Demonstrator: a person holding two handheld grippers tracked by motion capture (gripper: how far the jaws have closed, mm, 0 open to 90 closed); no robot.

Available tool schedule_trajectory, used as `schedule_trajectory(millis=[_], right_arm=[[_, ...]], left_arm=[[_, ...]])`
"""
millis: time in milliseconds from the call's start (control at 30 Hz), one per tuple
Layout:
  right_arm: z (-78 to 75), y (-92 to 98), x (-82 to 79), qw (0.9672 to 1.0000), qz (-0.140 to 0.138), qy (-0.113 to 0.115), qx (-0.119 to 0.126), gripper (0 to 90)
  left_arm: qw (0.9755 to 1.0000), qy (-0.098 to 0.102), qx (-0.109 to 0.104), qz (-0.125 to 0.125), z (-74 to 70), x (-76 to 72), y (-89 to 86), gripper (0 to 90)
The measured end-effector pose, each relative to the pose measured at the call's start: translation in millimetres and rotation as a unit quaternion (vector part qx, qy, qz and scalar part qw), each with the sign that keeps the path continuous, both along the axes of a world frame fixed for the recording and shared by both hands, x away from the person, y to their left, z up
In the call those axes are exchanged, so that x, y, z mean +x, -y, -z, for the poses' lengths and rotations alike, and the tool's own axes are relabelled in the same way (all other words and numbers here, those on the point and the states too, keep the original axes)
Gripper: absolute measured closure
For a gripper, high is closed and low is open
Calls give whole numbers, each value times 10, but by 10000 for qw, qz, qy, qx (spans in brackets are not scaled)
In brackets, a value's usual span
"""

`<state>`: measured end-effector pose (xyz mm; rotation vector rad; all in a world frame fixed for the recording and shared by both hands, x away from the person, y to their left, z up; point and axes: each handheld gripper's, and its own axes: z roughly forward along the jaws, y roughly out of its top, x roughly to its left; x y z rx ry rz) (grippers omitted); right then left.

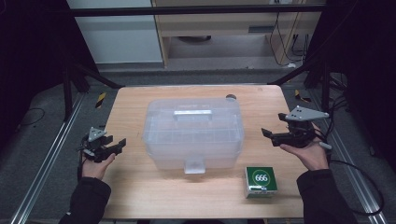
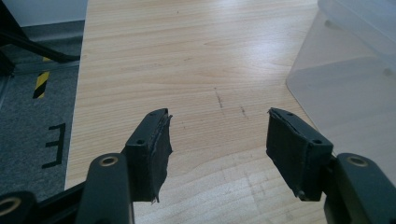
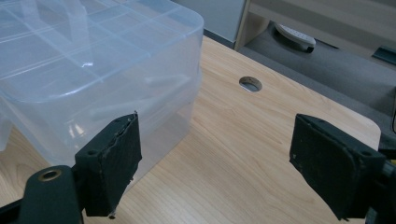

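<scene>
The inside of the clear plastic box (image 1: 193, 133) cannot be made out through its cloudy walls. In both gripper views the box is cut by the picture edge. The small print on the green carton (image 1: 261, 181) is too small to be read.

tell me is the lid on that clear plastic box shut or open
Shut: the lid sits flat on the clear box, handle down, front latch hanging over the base.

Closed translucent storage box (image 1: 194, 133) mid-table; green "666" carton (image 1: 261, 181) nearby.
</scene>
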<state>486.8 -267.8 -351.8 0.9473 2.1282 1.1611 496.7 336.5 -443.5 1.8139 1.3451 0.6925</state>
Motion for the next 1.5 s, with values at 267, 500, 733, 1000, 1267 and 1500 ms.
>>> schedule_trajectory(millis=[267,500,733,1000,1267,1500], right_arm=[[11,-55,-2,9997,-192,-50,-112,185],[107,-34,27,9997,-81,-141,-162,189],[171,-12,36,9996,135,-153,-207,195],[267,45,42,9986,472,-142,-178,204],[418,141,43,9964,818,-191,-69,208],[491,165,41,9948,980,-246,-137,221]], left_arm=[[9992,282,-102,282,-238,20,-28,420],[9951,656,-161,717,-592,60,-6,420],[9892,750,5,1259,-806,114,166,405],[9837,829,89,1594,-950,143,318,390],[9784,849,203,1876,-1109,143,457,376],[9748,877,243,2039,-1190,129,553,369]])
